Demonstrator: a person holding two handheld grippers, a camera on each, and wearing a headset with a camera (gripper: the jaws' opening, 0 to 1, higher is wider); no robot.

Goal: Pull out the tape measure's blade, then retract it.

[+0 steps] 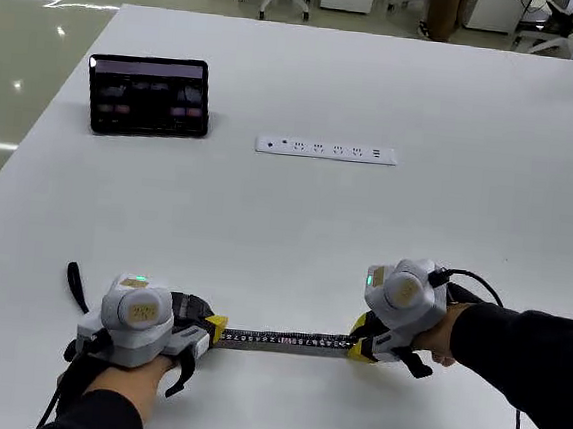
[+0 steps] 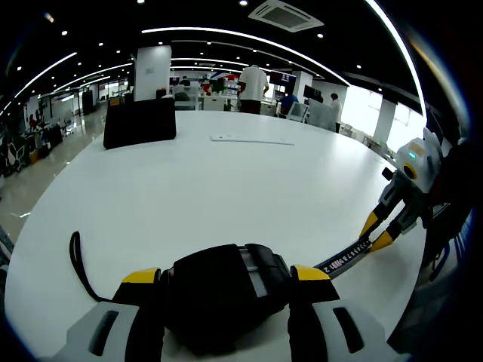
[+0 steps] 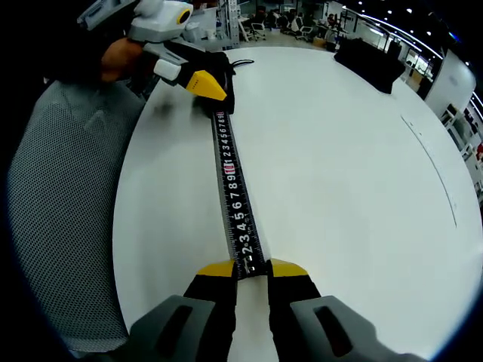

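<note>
Left gripper (image 1: 197,319), seen from the head view, sits at the near left of a white table (image 1: 296,225), its jaws clamped on the black tape measure (image 1: 188,306). A narrow blade (image 1: 281,340) runs flat along the table from the case to the right gripper (image 1: 358,341), whose yellow-tipped jaws are closed on the blade's end. A black strap (image 1: 76,287) trails from the case toward the left. Farther back on the table, a dark tablet (image 1: 148,95) stands propped up, and a white power strip (image 1: 325,150) lies to its right, well apart from both grippers.

From the left gripper view, the two jaws rise on either side of the tape measure (image 2: 226,290) and press against its black body. The blade (image 2: 349,258) leaves the case and stretches off right to the right gripper (image 2: 376,234), which pinches it between yellow tips. The strap (image 2: 75,260) curves away on the left. People (image 2: 253,87) stand in the office beyond the table's far edge.

From the right gripper view, the jaws meet on the blade (image 3: 230,181) right at its end, numbers facing up. The blade lies straight on the table, reaching the left gripper (image 3: 198,81) and the case it holds at the top. A grey mesh chair (image 3: 60,211) sits beside the table edge.
</note>
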